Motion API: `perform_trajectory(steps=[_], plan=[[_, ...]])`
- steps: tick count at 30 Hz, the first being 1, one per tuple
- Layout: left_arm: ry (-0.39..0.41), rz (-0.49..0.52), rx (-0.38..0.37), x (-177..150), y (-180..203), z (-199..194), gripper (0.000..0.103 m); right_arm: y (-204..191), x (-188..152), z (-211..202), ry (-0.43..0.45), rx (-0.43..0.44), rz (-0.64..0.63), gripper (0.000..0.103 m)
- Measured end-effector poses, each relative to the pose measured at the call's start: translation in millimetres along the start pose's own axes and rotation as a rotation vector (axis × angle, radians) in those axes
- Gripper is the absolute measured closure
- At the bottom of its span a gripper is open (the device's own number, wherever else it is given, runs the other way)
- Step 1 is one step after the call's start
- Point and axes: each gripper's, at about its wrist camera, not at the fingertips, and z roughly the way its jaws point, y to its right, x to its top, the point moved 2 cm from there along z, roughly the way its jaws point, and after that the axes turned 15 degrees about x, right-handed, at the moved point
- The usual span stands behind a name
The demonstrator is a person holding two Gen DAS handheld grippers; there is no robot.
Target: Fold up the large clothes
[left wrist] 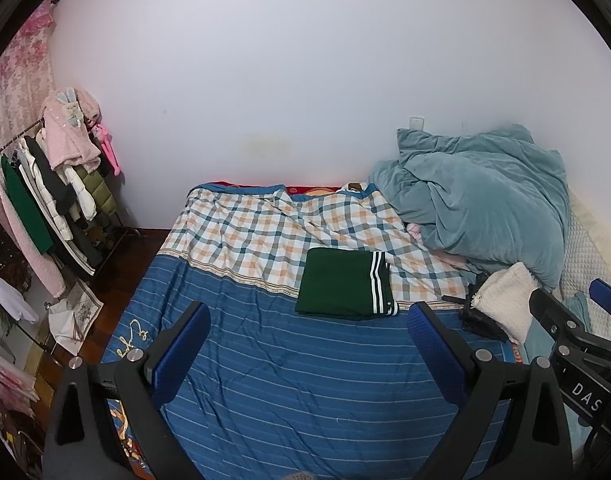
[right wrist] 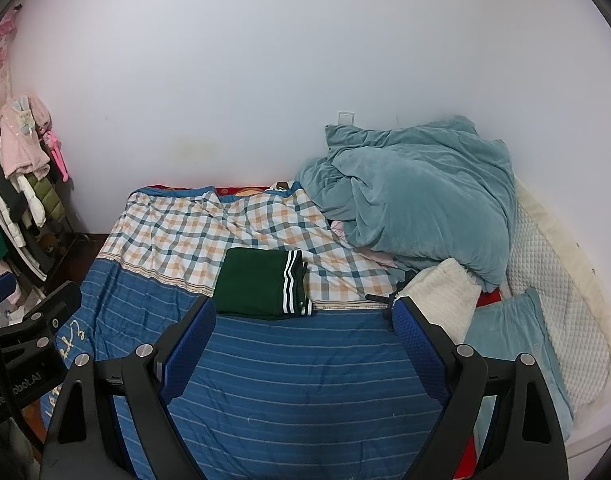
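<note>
Left gripper point(left wrist: 309, 316): jaws spread wide, nothing between them, held above the blue striped bedcover point(left wrist: 305, 380). Right gripper point(right wrist: 303, 316): same, splayed wide and empty, just beside the left. Both hang back from the garment, well apart from it; reads as hands withdrawn with the fold finished, judging by the tidy result.

Green garment point(left wrist: 341, 284): compact flat rectangle, edges squared, white stripes running down its right side. It lies mid-bed, straddling the seam where the stripes meet the checked sheet point(left wrist: 265, 224). Teal duvet point(left wrist: 481, 192) heaped at right, clear of the working area
</note>
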Motion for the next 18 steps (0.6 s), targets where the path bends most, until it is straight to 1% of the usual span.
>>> perform_trajectory(steps=[18], plan=[[0.016, -0.013, 0.014, -7.8, -1.9, -17.2, 0.002, -6.1, -16.1, -18.2, 0.005, 0.002, 0.009, 0.011]])
